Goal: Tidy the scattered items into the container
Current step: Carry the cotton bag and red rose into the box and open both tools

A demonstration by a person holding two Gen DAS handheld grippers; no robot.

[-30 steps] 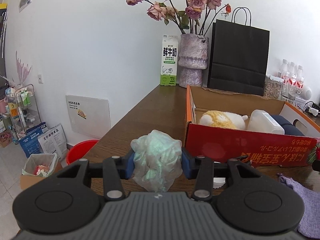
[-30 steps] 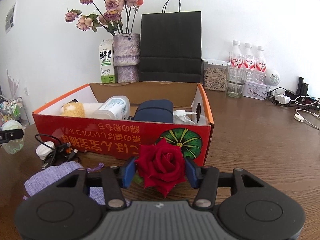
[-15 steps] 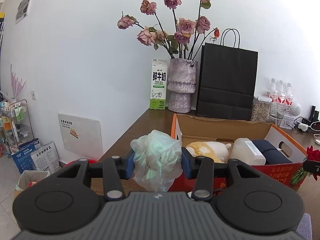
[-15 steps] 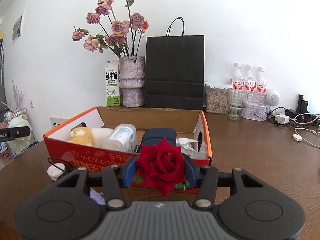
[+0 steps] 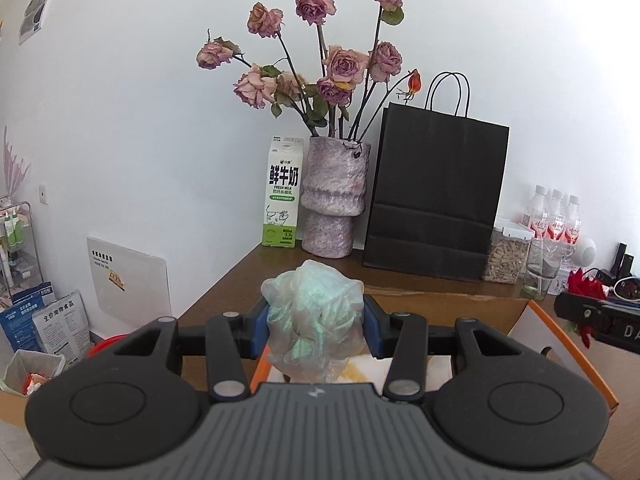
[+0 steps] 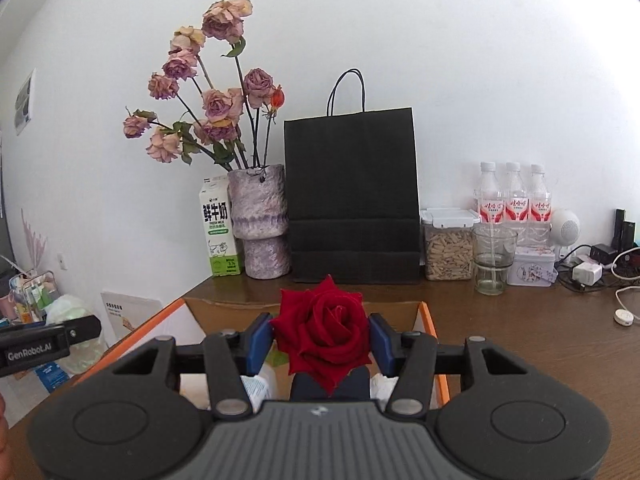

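My left gripper (image 5: 315,326) is shut on a crumpled pale green mesh ball (image 5: 316,320) and holds it above the left end of the orange cardboard box (image 5: 568,344). My right gripper (image 6: 320,340) is shut on a red rose (image 6: 324,330) and holds it over the same box (image 6: 434,330). Below the rose a dark blue item (image 6: 304,386) and white items (image 6: 260,386) lie in the box. The right gripper with the rose shows at the right edge of the left wrist view (image 5: 588,312). The left gripper shows at the left edge of the right wrist view (image 6: 40,344).
At the back of the brown table (image 6: 540,340) stand a milk carton (image 6: 218,226), a purple vase of dried roses (image 6: 260,220), a black paper bag (image 6: 352,200), a jar (image 6: 448,246), a glass (image 6: 494,258), three bottles (image 6: 514,200) and cables (image 6: 600,276).
Both grippers have risen and moved forward over the box, each still holding its item. The box front and the table items before it have dropped out of view.
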